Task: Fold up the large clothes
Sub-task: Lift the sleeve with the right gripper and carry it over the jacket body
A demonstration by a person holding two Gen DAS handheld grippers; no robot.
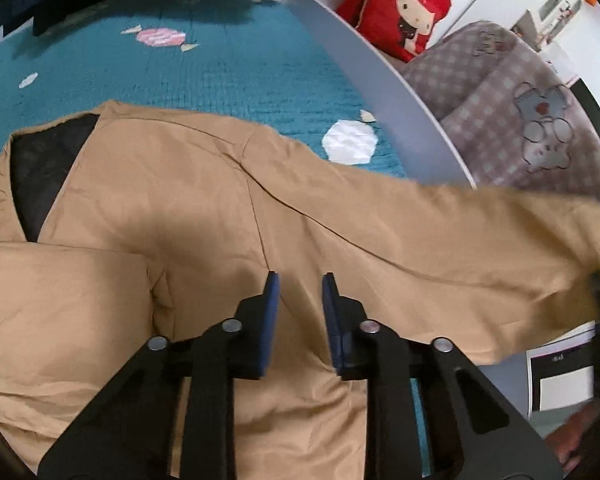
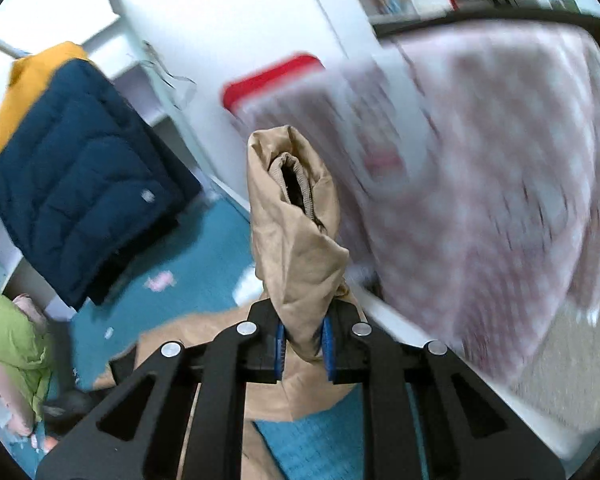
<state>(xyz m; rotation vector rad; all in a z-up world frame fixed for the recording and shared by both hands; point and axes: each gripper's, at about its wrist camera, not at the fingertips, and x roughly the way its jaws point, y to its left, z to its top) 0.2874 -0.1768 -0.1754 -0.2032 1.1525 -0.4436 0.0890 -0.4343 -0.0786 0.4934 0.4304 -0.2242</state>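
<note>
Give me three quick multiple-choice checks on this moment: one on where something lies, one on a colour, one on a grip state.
1. Where does the tan jacket lie?
A. on the teal bedspread
B. on a wooden floor
C. in a basket

2. What colour is the cushion behind the white bed rail?
A. green
B. red
C. black

3. What is the right hand-held gripper doing?
A. standing open over nothing
B. clamping a book
C. pinching the jacket's sleeve

Answers:
1 A, the left wrist view shows the jacket spread on the teal quilted cover.
2 B, it is bright red with a cartoon figure.
3 C, the right wrist view shows tan cloth squeezed between the blue pads, with the cuff standing above them.
</note>
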